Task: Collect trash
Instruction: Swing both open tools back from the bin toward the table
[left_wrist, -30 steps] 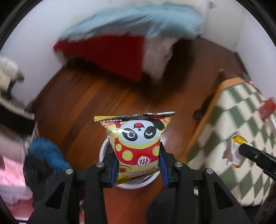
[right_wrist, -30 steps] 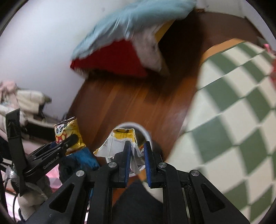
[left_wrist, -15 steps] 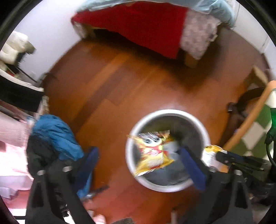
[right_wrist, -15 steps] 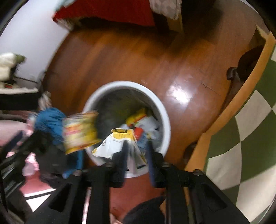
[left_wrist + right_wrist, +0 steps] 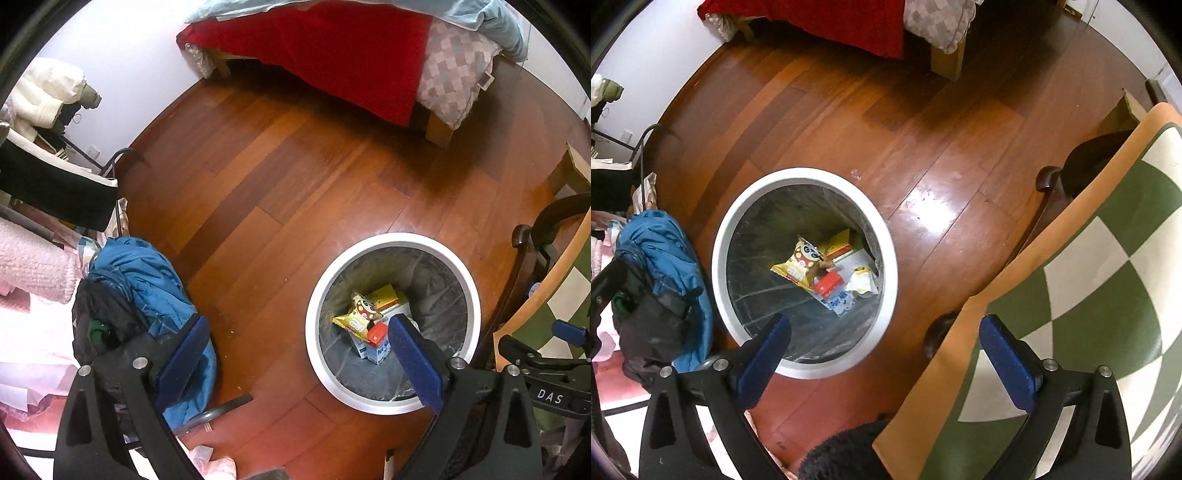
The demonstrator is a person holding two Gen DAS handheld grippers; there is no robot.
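Both grippers now gape empty: the left gripper no longer pinches the panda snack bag, which lies inside the bin ahead of it, and the right gripper's white wrapper lies there too.

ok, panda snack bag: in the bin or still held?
In. The snack bag lies at the bottom of the bin; both hand-held grippers, left and right, are open, empty.

Each tool was matte black plastic with triangular cut-outs and silver screw heads along its arms, the left tool and the right tool alike. Blue pads lined the fingers. White letters "DAS" marked one body.
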